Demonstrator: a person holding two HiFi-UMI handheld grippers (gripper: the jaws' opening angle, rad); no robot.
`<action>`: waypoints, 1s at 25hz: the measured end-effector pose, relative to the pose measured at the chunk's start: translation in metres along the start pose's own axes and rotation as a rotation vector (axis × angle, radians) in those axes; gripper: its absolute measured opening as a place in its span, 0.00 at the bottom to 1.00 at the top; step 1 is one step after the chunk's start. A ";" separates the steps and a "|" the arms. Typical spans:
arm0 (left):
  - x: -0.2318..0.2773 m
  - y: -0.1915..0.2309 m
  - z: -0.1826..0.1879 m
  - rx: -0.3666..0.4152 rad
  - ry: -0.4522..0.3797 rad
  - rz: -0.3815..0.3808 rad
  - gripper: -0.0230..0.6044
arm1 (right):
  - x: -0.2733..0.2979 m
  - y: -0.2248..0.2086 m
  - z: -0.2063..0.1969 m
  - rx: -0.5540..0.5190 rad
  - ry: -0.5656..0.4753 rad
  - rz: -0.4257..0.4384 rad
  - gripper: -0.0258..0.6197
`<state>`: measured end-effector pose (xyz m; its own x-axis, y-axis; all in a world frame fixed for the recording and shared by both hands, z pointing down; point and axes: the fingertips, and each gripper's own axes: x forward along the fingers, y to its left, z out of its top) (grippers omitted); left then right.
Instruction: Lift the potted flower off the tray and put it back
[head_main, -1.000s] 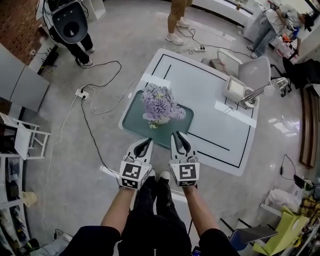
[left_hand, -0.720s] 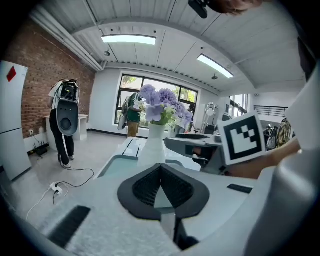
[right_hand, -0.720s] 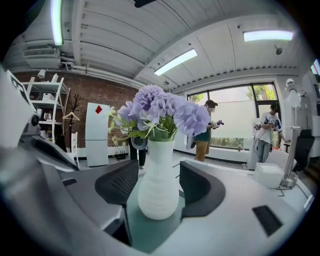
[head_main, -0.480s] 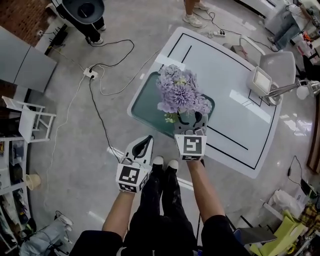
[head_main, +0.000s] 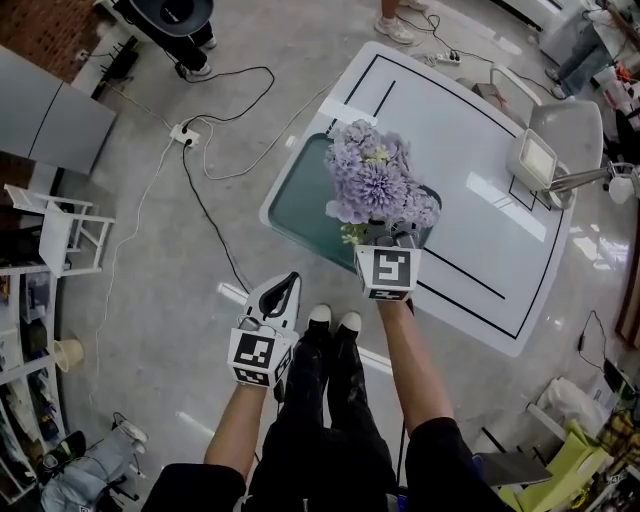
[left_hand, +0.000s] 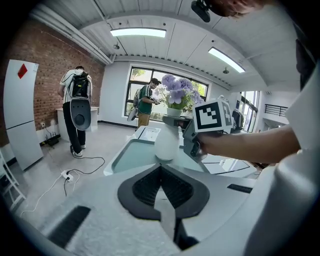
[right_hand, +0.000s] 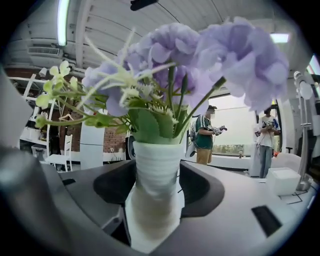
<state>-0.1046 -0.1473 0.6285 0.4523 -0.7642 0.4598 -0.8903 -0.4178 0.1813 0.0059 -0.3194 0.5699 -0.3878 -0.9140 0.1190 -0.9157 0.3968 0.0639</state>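
The potted flower (head_main: 375, 185) has purple blooms and a white ribbed vase (right_hand: 155, 170). It stands at the near right of the teal tray (head_main: 300, 200) on the white table. My right gripper (head_main: 385, 238) has come up level to the vase. Its jaws stand open close around the vase's body, which fills the gap between them in the right gripper view. My left gripper (head_main: 283, 290) is shut and empty. It hangs over the floor short of the table edge, pointing at the vase (left_hand: 166, 142). Whether the vase's base touches the tray is hidden.
A white table (head_main: 470, 150) with black lines carries a white box and lamp (head_main: 533, 160) at its far right. Cables and a power strip (head_main: 182, 132) lie on the floor to the left. A white shelf (head_main: 60, 230) stands at far left. People (left_hand: 146, 102) stand in the background.
My right gripper has moved forward from the tray's near edge to the vase and its jaws have opened around it. My left gripper has dropped back off the table edge.
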 end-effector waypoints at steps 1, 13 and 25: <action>0.000 0.000 0.000 0.001 0.002 -0.001 0.04 | 0.001 0.000 -0.001 0.000 0.007 0.006 0.44; 0.015 -0.008 0.027 0.037 -0.030 -0.031 0.05 | -0.014 -0.011 0.020 0.010 0.028 0.031 0.42; 0.041 -0.073 0.127 0.147 -0.166 -0.156 0.04 | -0.103 -0.075 0.077 0.038 0.059 -0.129 0.42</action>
<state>-0.0144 -0.2105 0.5235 0.5965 -0.7503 0.2849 -0.7975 -0.5940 0.1054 0.1064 -0.2615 0.4761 -0.2612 -0.9502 0.1699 -0.9612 0.2723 0.0453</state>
